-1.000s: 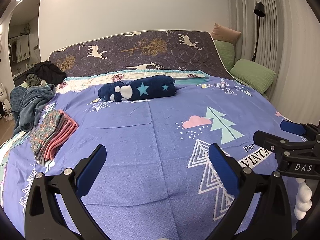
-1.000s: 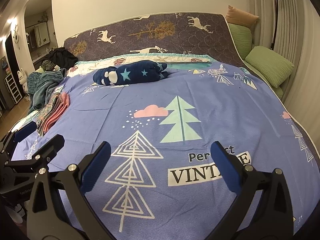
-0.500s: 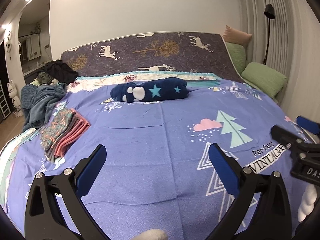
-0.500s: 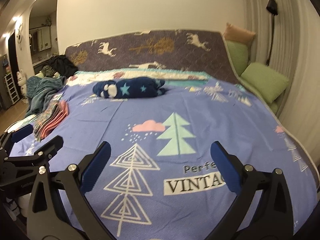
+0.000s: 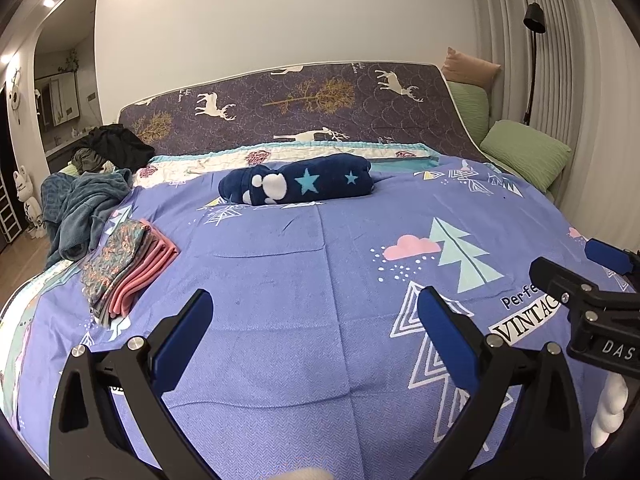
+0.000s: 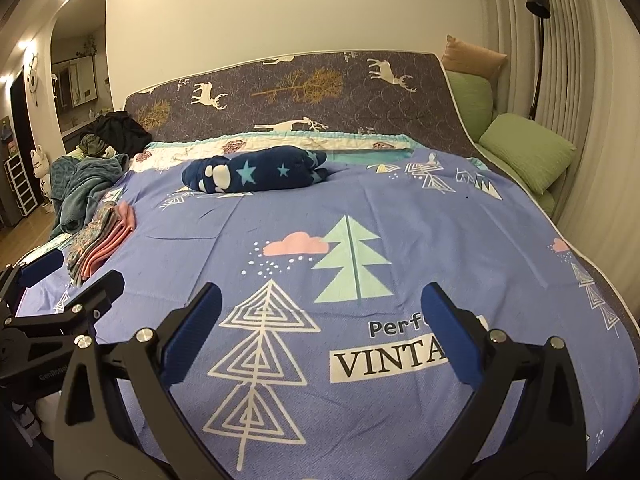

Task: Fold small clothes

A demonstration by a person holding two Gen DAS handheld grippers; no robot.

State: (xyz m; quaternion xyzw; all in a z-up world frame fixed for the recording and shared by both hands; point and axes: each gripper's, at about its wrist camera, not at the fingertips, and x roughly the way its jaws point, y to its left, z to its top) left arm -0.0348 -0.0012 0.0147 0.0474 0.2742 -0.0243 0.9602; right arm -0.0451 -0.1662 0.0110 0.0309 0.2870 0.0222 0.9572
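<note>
The left tool (image 5: pixel 312 334) hangs above the near part of the bed with its blue-padded fingers spread wide and nothing between them. The right tool (image 6: pixel 320 330) is the same: wide apart, empty, poised over the printed lettering near the bed's near edge. Each tool shows at the margin of the other's view, so the two sit side by side and level.

Over the last second both views have lifted and drawn back a little. In the left wrist view the folded stack of small clothes (image 5: pixel 124 266) now sits higher and farther from the fingers, and the right tool has slid toward the frame's edge. Nothing on the bed itself has shifted; only the tools have moved.

The purple bedspread (image 5: pixel 320 280) is bare in the middle, with no garment laid out for folding. The stack lies flat near the bed's left edge, pink layers under a patterned top piece, well apart from both tools. Beyond it, at the far left corner, is a loose heap of unfolded clothing (image 5: pixel 84 200), teal with darker pieces behind. A rolled navy star blanket (image 5: pixel 298 184) lies across the far end below the headboard.

This reads as a pause between garments: one fold appears finished and stacked, and the next piece would likely come from the heap at the far left corner, if any remain.
</note>
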